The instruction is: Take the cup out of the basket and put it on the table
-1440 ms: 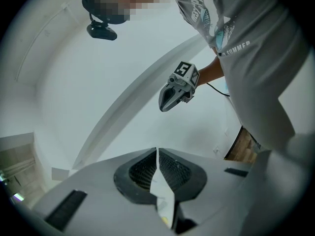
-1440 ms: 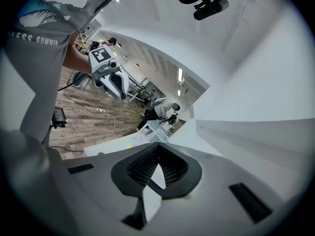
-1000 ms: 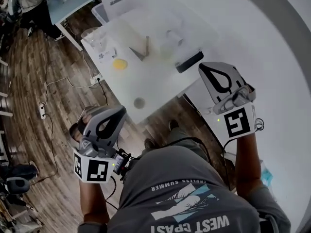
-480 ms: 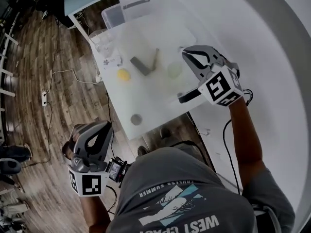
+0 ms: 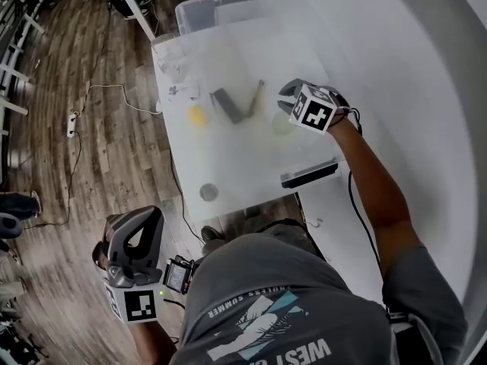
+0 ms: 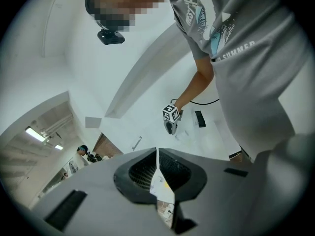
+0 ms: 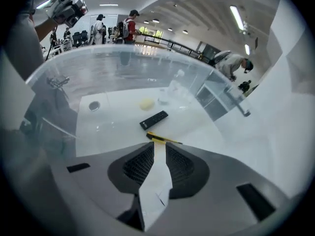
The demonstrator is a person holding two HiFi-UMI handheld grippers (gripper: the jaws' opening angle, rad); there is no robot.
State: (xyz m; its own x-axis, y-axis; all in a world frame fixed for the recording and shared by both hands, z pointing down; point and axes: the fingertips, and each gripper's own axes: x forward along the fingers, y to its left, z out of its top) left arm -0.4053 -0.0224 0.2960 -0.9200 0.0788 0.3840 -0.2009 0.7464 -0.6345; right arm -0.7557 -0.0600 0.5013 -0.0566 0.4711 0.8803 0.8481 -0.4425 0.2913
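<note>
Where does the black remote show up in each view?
Head view: black remote in the upper middle of the picture.
Left gripper view: not made out.
Right gripper view: at centre, just beyond the yellow knife.
Shared landmark: the white table.

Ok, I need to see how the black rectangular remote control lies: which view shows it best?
The right gripper view: the black rectangular remote control lies flat, sharp and unobstructed, near a yellow utility knife. The head view shows it small and hazy. In the left gripper view I cannot make it out.
</note>
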